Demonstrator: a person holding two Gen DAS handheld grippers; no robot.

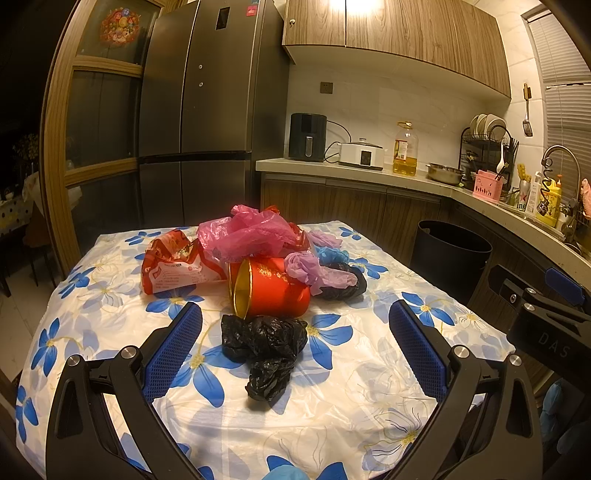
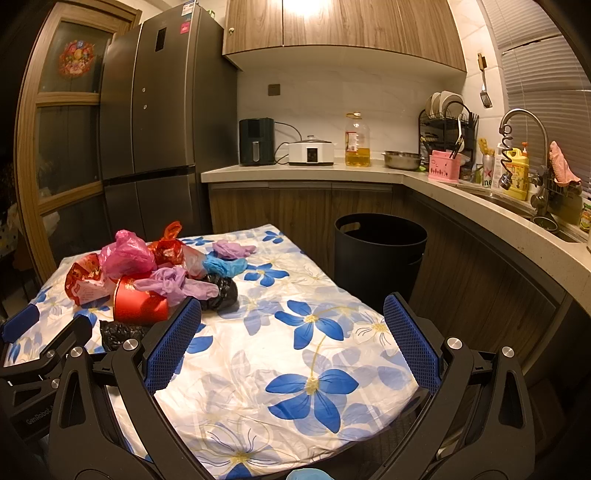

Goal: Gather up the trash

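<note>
I note a glossy, wrinkled tablecloth [image 1: 343, 376] with printed flowers. Crumpled black bag [image 1: 267, 350]: thin shiny plastic film. Red cup [image 1: 273, 288]: smooth, metallic gold lining. Trash bin [image 2: 380, 254]: matt black. Finger pads [image 1: 173, 350]: blue, rough gridded texture. Cabinets [image 2: 343, 22]: wood grain.

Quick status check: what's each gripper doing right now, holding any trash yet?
Left gripper: open, holding nothing, above the crumpled black bag.
Right gripper: open, holding nothing, over bare tablecloth.

Both wrist views face across the table [image 1: 110, 314], sharing the bin [image 2: 380, 251].
</note>
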